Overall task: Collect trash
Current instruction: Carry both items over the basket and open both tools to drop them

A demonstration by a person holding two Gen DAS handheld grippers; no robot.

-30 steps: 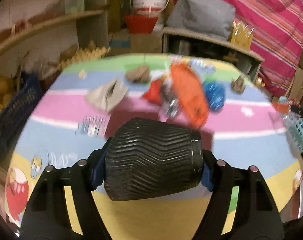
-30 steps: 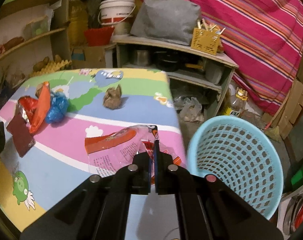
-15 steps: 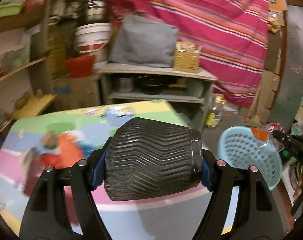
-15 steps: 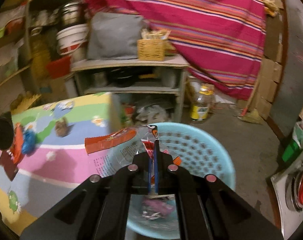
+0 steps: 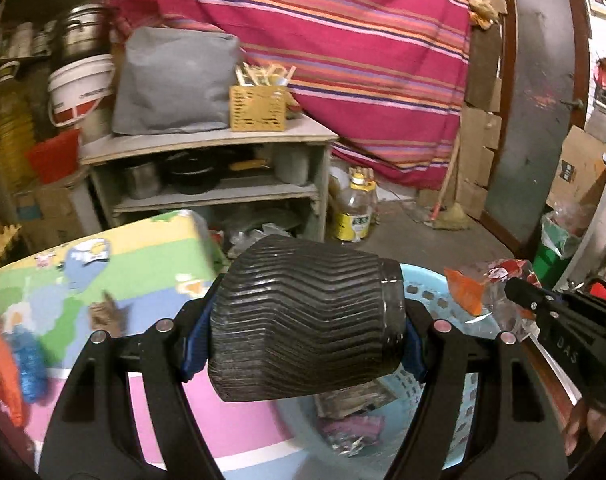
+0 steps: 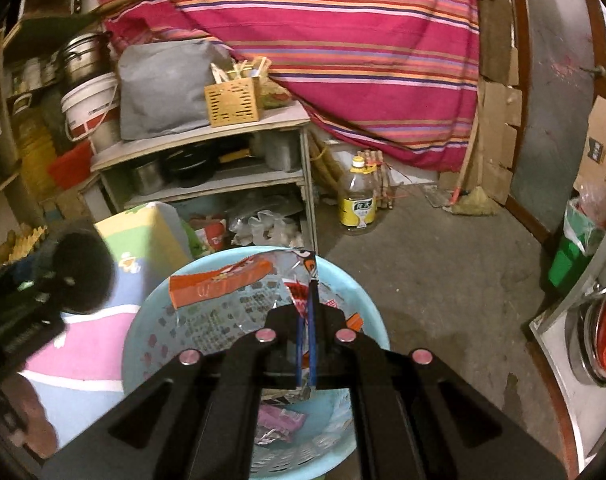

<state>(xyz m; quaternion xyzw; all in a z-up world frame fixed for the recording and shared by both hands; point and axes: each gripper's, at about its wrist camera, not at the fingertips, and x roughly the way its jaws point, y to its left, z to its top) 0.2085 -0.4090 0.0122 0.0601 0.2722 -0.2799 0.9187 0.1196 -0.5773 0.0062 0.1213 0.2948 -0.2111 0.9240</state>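
My left gripper (image 5: 303, 332) is shut on a black ribbed cup (image 5: 303, 320) held sideways over the near rim of the light blue basket (image 5: 435, 292). My right gripper (image 6: 307, 316) is shut on a clear and orange snack wrapper (image 6: 219, 280) that hangs above the basket (image 6: 143, 332); the same wrapper shows at the right of the left wrist view (image 5: 467, 292). Wrappers lie in the basket's bottom (image 6: 279, 420). An orange wrapper (image 5: 3, 364), a blue wrapper (image 5: 27, 360) and a brown crumpled piece (image 5: 107, 312) lie on the colourful table (image 5: 151, 264).
A grey shelf unit (image 6: 207, 160) with pots, a grey bag and a yellow box stands behind the table. An oil bottle (image 6: 357, 200) stands on the concrete floor. A green bin (image 6: 575, 248) and a metal unit are at the right.
Both grippers swung right from the table to the basket. The left now holds the cup over the basket's rim, and the right holds the wrapper over its middle.
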